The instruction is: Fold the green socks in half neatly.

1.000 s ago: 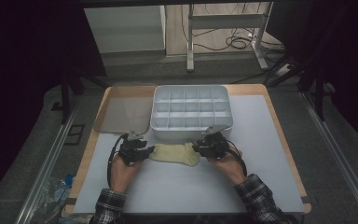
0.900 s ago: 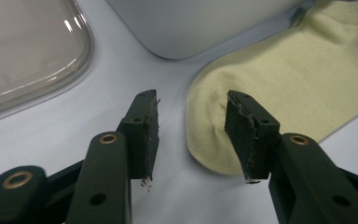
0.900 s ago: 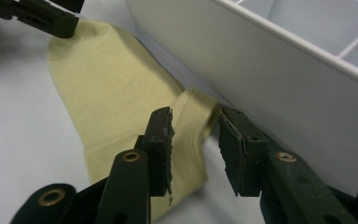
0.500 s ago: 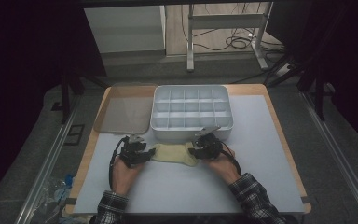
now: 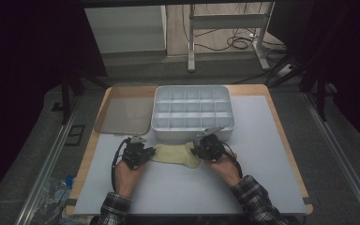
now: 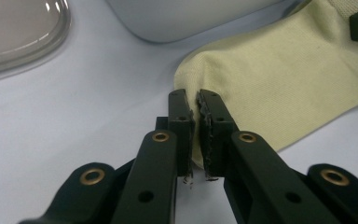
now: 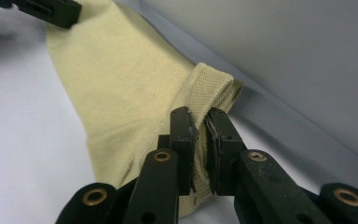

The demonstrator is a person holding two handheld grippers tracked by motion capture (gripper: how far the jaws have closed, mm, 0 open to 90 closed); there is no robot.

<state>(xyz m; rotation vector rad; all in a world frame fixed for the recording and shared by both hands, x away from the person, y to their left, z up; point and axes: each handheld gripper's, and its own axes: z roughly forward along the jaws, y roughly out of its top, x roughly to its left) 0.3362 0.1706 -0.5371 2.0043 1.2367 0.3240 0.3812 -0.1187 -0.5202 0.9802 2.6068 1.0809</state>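
both hands rest low on the mat just in front of the compartment tray (image 5: 193,112), the left gripper (image 5: 138,152) and right gripper (image 5: 204,147) having just closed to pinch opposite ends of the yellow sock (image 5: 174,153) lying flat between them.

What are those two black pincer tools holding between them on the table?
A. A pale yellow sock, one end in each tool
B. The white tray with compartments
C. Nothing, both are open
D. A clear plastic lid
A: the left gripper pinches one end of the pale yellow sock and the right gripper pinches its ribbed cuff end, with cloth between the fingers in both gripper views.
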